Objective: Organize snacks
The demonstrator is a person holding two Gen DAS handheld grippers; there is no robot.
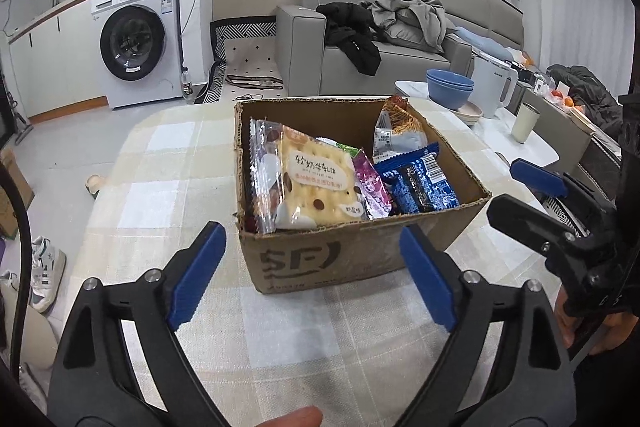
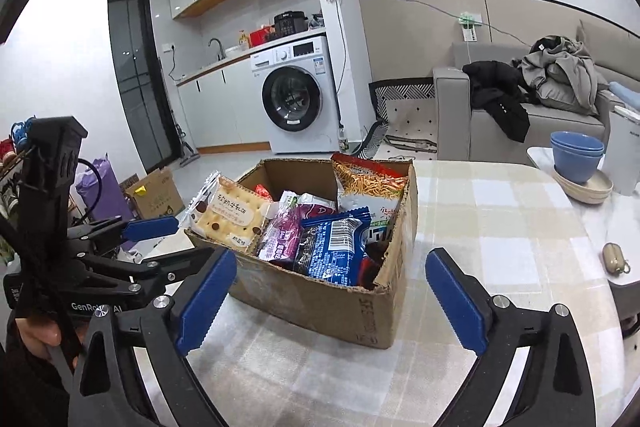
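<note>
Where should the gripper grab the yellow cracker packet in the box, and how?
Take the cracker packet by its upper sealed edge, coming down from above. It leans tilted against the cardboard box wall with its top edge free above the rim, while other snack packets crowd its lower side. The flat, thin edge probably fits easily between the left gripper's open jaws.

an open brown cardboard box (image 1: 320, 259) sits on the checked tablecloth, packed with a cracker packet (image 1: 316, 183) and blue wrapper (image 1: 424, 183).

Bright, even indoor light; sharp centre, fisheye-bent edges, dark corners.
</note>
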